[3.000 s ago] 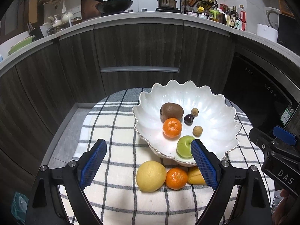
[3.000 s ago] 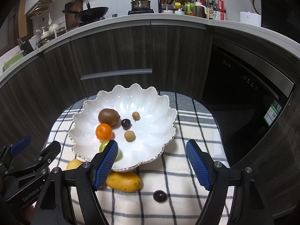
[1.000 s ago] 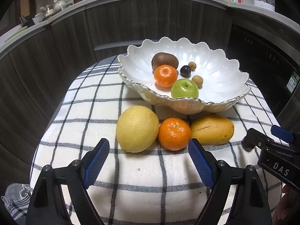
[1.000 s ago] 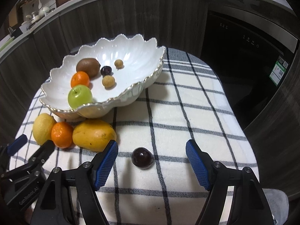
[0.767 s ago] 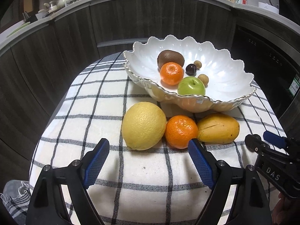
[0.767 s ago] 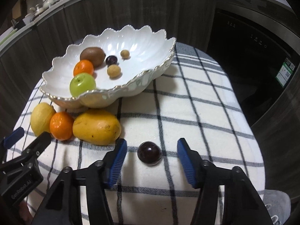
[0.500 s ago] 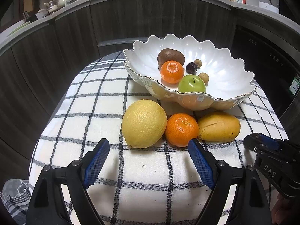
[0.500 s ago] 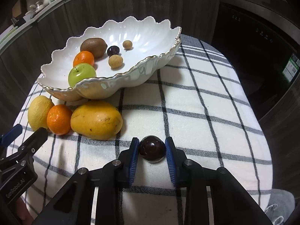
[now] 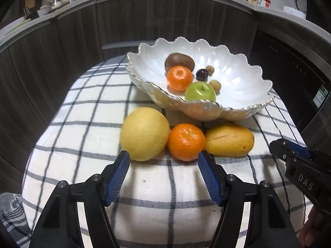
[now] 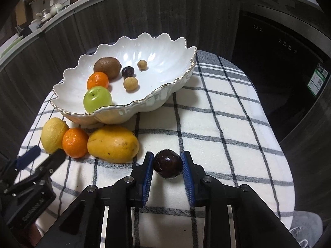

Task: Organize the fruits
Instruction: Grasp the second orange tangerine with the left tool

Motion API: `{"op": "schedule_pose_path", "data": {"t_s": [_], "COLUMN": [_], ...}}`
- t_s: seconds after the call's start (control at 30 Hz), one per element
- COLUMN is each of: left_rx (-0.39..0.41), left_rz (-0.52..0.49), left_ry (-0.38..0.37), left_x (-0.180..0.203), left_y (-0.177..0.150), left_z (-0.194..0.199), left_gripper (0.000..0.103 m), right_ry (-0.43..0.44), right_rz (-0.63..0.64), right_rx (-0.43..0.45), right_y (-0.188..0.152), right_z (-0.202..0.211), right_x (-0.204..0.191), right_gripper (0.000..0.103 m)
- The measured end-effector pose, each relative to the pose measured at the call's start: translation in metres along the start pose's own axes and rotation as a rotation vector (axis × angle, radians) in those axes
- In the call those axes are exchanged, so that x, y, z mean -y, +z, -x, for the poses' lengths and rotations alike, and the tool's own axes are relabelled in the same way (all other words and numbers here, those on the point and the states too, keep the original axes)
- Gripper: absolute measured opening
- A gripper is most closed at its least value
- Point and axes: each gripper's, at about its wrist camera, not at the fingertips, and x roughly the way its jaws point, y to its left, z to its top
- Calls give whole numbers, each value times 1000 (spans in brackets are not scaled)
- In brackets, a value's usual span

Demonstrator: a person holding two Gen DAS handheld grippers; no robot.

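Right wrist view: your right tongs [image 10: 167, 166] pinch the dark round plum [image 10: 167, 167], left tongs [image 9: 163, 166] closing on nothing; yellow lemon [image 9: 144, 134], orange mandarin [image 9: 186, 142], yellow mango [image 9: 229, 140] not yet in white scalloped bowl [image 9: 244, 78].

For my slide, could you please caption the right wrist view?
Right tongs shut on dark plum beside mango, before scalloped bowl.

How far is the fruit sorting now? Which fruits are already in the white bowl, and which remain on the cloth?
Done: the bowl holds a kiwi, orange, green apple, plum and two small brown fruits.
In hand: the right claw grips a dark plum; the left claw is closing, empty.
Left: lemon, second orange, mango.
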Motion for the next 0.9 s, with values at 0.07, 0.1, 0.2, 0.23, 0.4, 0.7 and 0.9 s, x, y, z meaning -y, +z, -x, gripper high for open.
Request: {"op": "schedule_pose_path", "data": {"t_s": [0.07, 0.1, 0.2, 0.23, 0.4, 0.7, 0.9], "left_rx": [-3, -3, 0, 4, 10, 26, -27], "left_rz": [-11, -15, -28, -31, -49, -56, -61], "left_ry": [0, -1, -3, -3, 5, 25, -3], "left_x": [5, 7, 12, 13, 18, 18, 22], "left_y": [-2, -2, -3, -3, -3, -1, -8], "left_z": [-2, -3, -4, -3, -7, -12, -14], "left_gripper": [67, 67, 67, 67, 65, 62, 39], "right_ry": [1, 1, 6, 8, 18, 21, 30], "right_rz": [-10, -15, -30, -34, -47, -48, -48], "right_rx": [1, 4, 7, 7, 3, 1, 3], "right_y": [1, 1, 3, 3, 4, 3, 4], "right_z": [1, 1, 1, 1, -2, -4, -5], "right_x": [4, 5, 9, 10, 13, 12, 11], "right_gripper": [29, 29, 29, 29, 29, 29, 29]}}
